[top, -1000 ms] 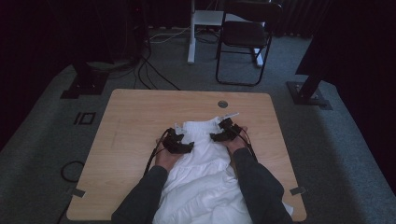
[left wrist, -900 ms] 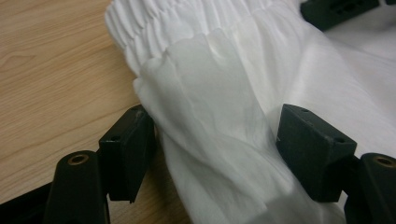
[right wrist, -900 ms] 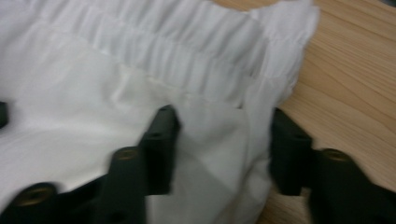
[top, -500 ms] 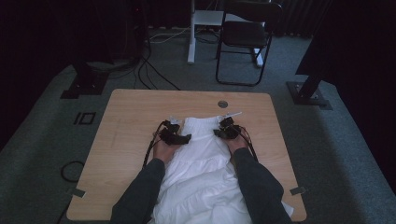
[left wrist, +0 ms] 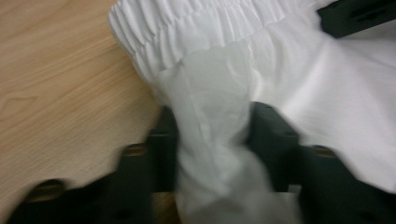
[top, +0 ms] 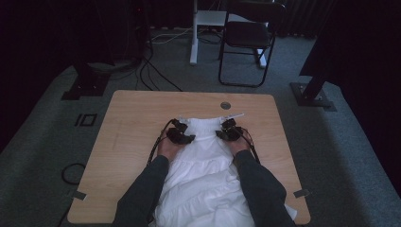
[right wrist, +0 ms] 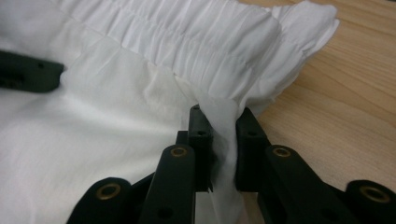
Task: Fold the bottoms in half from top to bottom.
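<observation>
The soft, light white skirt (top: 204, 156) is pinched near its stretchy waistband (right wrist: 187, 42) by the left gripper (left wrist: 212, 140) and right gripper (right wrist: 223, 140).

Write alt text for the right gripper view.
The right gripper pinches a fold of a white garment just below its gathered elastic band, on a wooden table. The other gripper's black jaw tip shows at far left.

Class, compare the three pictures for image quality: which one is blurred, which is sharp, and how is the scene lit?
Left gripper view: motion-smeared, its black jaws soft-edged around the fold of white garment. Right gripper view: sharp, with crisp pleats and jaw rivets, evenly lit, no glare. High view: the table and garment are lit, the room behind falls into near-black shadow, and small detail at the left gripper and right gripper is lost.
</observation>
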A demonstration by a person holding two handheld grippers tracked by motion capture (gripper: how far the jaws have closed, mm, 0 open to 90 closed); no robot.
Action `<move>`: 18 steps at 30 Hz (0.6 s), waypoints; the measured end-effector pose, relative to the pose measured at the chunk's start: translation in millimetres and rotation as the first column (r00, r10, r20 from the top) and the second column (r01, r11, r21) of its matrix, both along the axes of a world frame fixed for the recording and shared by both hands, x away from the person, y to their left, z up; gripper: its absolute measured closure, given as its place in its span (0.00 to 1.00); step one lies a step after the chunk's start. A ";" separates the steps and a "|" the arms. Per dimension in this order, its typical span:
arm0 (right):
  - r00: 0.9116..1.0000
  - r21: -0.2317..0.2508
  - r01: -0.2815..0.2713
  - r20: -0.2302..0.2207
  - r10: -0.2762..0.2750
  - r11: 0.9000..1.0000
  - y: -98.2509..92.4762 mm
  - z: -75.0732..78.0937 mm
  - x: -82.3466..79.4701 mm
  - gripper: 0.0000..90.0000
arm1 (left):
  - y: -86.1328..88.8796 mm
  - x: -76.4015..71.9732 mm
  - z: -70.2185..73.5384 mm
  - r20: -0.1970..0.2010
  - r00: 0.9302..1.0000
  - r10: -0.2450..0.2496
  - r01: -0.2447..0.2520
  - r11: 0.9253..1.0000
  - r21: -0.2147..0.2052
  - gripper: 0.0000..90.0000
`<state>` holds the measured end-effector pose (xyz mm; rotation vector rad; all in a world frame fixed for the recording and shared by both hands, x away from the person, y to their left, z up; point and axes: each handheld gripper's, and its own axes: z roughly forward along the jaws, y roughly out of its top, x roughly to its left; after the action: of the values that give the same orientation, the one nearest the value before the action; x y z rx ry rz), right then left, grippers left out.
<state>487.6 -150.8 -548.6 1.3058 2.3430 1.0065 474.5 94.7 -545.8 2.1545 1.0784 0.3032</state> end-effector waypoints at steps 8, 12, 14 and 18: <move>1.000 0.073 -0.016 0.020 0.014 0.997 -4.8 19.7 6.0 0.93 | 13.2 10.0 26.2 -0.007 1.000 0.009 -0.009 0.996 -0.083 0.92; 0.997 0.090 -0.046 0.067 0.040 0.995 -6.9 48.9 12.4 0.93 | 14.8 15.0 63.2 0.081 0.997 0.012 -0.006 0.997 -0.076 0.93; 0.993 0.112 -0.051 0.112 0.038 0.992 -9.0 70.4 15.8 0.93 | 16.2 17.3 84.0 0.126 0.992 0.014 -0.003 0.996 -0.092 0.93; 0.974 0.143 -0.049 0.226 0.016 0.989 -11.2 120.0 19.9 0.93 | 17.5 19.7 131.1 0.230 0.973 0.027 -0.001 0.994 -0.113 0.93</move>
<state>507.6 -162.0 -428.5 1.1389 2.1618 1.2871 494.1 112.3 -414.7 1.9574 0.9551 0.4761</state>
